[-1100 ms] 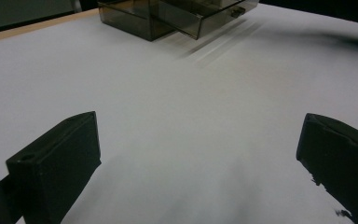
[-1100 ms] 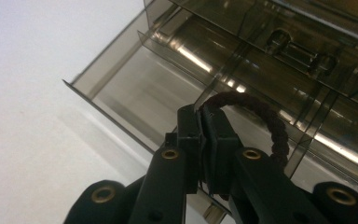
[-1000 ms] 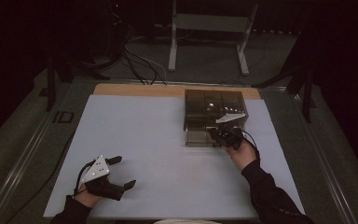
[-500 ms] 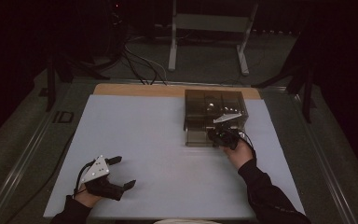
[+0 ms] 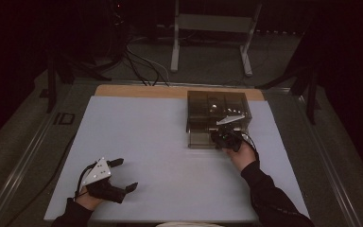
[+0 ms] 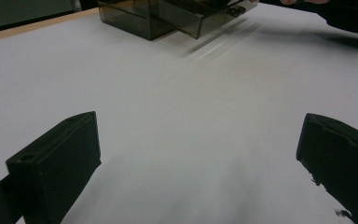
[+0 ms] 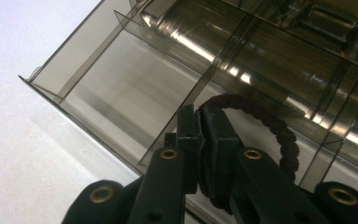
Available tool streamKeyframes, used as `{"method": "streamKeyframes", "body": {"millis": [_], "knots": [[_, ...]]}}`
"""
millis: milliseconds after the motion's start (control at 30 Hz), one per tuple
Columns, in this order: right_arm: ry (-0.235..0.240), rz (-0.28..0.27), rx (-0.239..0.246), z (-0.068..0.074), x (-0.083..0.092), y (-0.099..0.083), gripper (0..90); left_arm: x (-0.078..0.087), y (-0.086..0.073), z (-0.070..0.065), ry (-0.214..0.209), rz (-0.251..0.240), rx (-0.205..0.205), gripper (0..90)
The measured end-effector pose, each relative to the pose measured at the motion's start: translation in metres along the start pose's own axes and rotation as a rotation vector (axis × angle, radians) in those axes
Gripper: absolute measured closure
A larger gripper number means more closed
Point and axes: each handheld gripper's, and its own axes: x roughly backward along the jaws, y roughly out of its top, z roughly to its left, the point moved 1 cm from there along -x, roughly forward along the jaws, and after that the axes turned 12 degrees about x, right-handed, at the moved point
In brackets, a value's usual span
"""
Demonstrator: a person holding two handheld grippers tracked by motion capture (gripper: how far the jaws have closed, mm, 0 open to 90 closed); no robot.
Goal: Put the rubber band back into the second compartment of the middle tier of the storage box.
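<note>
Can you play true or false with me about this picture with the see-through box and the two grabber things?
1. The left gripper has its jaws wide apart with nothing between them. True.
2. The right gripper is pinching a dark twisted cord loop. True.
3. The smoky see-through box sits on the left side of the white mat. False: it sits at the far right part of the mat, in front of the right gripper.
4. The box is one big space with no walls inside. False: the right gripper view shows clear dividers splitting it into compartments.
5. The left gripper is touching the box. False: it is near the mat's front left corner, well away from the box.
</note>
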Motion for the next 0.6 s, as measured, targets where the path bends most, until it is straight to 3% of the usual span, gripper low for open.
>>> {"method": "streamKeyframes", "body": {"millis": [167,267,333,367,400,433,467,500,600], "knots": [[0.015,-0.018,-0.014,-0.001,0.005,0.001,82.4,0.000,0.000,0.000,-0.001,0.001,0.000,0.9],[0.034,-0.046,-0.020,0.000,0.013,0.004,75.1,0.000,0.000,0.000,-0.001,0.002,-0.001,0.9],[0.037,-0.071,-0.007,0.001,0.022,0.008,63.5,0.000,0.000,0.000,0.000,0.001,-0.001,0.9],[0.037,-0.071,-0.007,0.001,0.022,0.008,63.5,0.000,0.000,0.000,0.000,0.001,-0.001,0.9],[0.041,-0.097,-0.017,0.001,0.028,0.011,54.3,0.000,0.000,0.000,0.000,0.002,-0.002,0.9],[0.041,-0.097,-0.017,0.001,0.028,0.011,54.3,0.000,0.000,0.000,0.000,0.002,-0.002,0.9],[0.034,-0.123,-0.019,0.002,0.034,0.014,47.7,0.000,0.000,0.000,0.000,0.000,0.000,0.9],[0.034,-0.123,-0.019,0.002,0.034,0.014,47.7,0.000,0.000,0.000,0.000,0.000,0.000,0.9],[0.006,-0.160,-0.018,0.003,0.045,0.017,36.1,0.000,0.000,0.000,0.000,0.004,-0.002,0.9]]}}
